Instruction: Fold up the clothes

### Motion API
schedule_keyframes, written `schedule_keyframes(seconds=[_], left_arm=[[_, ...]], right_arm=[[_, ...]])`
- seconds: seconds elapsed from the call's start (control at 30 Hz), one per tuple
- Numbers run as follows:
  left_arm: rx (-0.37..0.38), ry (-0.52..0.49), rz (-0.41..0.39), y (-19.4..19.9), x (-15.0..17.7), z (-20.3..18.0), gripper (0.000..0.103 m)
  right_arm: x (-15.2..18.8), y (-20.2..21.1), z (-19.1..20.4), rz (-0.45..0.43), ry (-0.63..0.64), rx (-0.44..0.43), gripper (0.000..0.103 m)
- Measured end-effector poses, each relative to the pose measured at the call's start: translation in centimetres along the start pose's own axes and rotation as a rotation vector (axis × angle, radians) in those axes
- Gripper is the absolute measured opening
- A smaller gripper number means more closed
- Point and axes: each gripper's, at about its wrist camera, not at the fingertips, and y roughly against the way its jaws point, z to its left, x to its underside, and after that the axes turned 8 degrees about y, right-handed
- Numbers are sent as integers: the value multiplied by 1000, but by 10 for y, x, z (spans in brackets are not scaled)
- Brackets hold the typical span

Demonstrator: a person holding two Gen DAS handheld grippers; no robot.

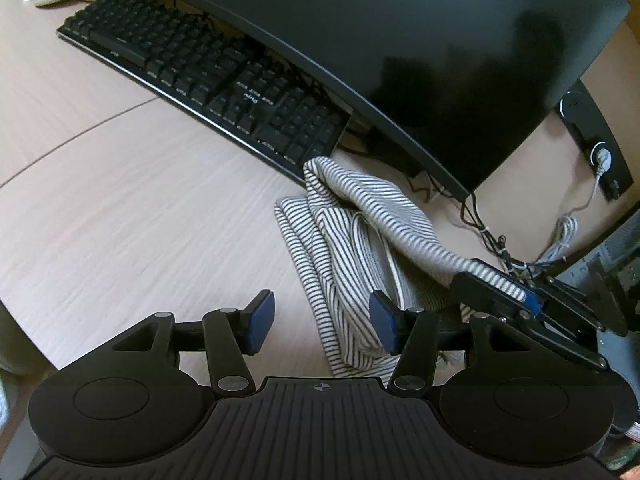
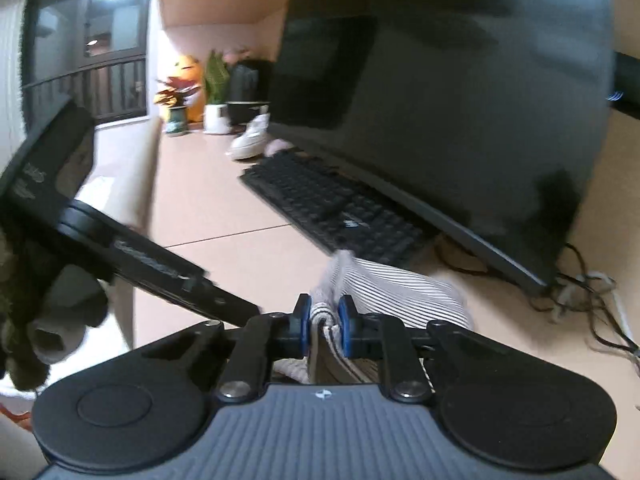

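One striped garment [image 1: 352, 240] lies before keyboard [image 1: 208, 80] and monitor [image 1: 400, 40] – right gripper [image 2: 325, 320] clamps its edge; left gripper [image 1: 322, 322] spread, empty; cables [image 1: 492, 240] beside

Soft indoor light, right view blurred

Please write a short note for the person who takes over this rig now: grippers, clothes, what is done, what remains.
Right gripper: shut on an edge of the striped garment, which it lifts.
Left gripper: open, holds nothing, over the garment's near edge.
The garment lies bunched on the desk beside the keyboard, below the monitor.
Done: one edge gripped. Left: fold it flat and neat.
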Motion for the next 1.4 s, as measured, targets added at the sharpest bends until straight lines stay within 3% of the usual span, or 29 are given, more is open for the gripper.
schedule_keyframes(seconds=[0.13,0.2,0.3,0.47,0.57,0.67,0.7,0.8,0.97,1.13,1.23,1.3,1.4], left_arm=[[-7,9,-21,6,-10,7,58],[-4,4,-33,9,-17,7,58],[60,-25,-24,7,-26,-6,57],[114,-108,67,-32,-23,-41,56],[23,-126,126,-60,-16,-42,55],[-1,-129,146,-70,-13,-37,58],[-2,-125,149,-72,-13,-36,58],[-7,-123,154,-76,-12,-37,60],[-26,-119,153,-77,-13,-35,70],[15,-41,173,-78,-10,-24,72],[53,-2,181,-84,-6,-20,71],[67,2,156,-85,-8,-21,69],[90,26,110,-89,-14,-18,66]], right_arm=[[28,-34,28,133,61,-59,14],[34,-36,38,136,106,-47,15],[32,-37,43,150,153,-41,15],[28,-34,38,138,140,-69,21],[25,-14,11,129,21,-108,30],[28,9,-40,91,-204,-76,67],[31,11,-59,80,-291,-55,73],[46,-4,-110,62,-512,-45,81],[83,-53,-149,134,-630,-83,82],[98,-87,-162,142,-736,-233,89],[82,-100,-149,162,-707,-282,76],[64,-93,-146,114,-623,-263,65],[47,-93,-154,90,-559,-205,60]])
